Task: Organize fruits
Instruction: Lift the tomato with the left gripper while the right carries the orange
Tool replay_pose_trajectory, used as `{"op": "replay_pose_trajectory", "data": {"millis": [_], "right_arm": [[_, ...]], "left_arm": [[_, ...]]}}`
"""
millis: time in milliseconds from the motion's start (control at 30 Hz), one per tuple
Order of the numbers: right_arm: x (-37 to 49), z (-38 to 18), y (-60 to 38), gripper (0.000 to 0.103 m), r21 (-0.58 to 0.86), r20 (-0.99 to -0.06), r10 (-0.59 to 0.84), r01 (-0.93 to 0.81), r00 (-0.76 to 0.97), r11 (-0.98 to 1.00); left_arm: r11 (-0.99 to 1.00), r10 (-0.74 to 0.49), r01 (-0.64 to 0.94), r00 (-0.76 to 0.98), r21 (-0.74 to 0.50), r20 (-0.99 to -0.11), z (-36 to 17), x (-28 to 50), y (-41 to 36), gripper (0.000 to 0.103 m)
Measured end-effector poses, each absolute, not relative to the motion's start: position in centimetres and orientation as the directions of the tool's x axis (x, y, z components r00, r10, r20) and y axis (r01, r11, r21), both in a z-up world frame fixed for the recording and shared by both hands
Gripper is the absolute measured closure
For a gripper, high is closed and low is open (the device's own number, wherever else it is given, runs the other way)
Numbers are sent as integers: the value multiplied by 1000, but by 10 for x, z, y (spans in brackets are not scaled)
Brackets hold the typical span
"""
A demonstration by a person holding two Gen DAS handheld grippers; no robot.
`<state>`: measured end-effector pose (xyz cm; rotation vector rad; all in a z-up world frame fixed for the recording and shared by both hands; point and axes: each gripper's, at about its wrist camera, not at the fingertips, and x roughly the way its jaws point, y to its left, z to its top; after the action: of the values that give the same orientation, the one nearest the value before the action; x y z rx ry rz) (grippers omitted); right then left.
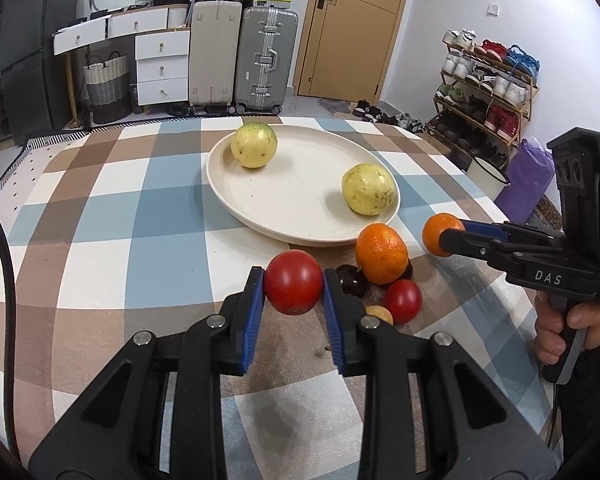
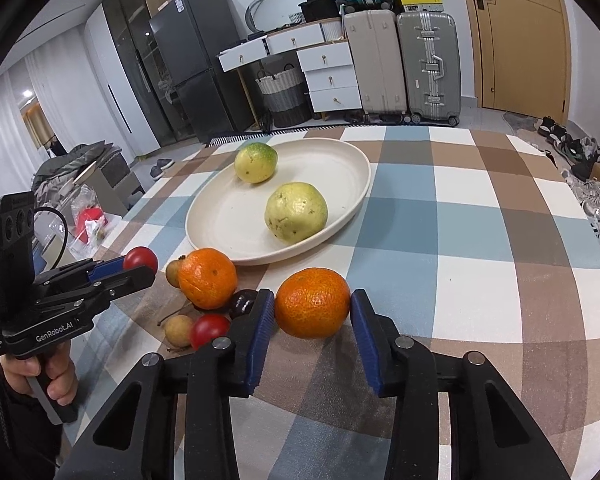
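Two jaws pairs: tomato clamped left, orange between right.

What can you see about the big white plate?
The plate is round, cream-white and shallow with a low raised rim, matte like ceramic or plastic. It sits flat on the checked tablecloth. Two yellow-green fruits rest on it, far apart, and tiny dark specks dot its surface. An orange lies just outside its near edge.
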<state>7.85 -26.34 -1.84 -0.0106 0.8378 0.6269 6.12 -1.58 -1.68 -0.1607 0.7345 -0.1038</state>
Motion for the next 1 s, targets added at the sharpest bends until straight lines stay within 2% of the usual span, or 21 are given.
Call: {"op": "replay_pose_trajectory", "data": {"millis": [1000], "right_arm": [[77, 8, -262, 63, 329, -592, 613, -537, 523, 777]], "left_arm": [[989, -83, -6, 802, -146, -592, 14, 58, -16, 77]]}}
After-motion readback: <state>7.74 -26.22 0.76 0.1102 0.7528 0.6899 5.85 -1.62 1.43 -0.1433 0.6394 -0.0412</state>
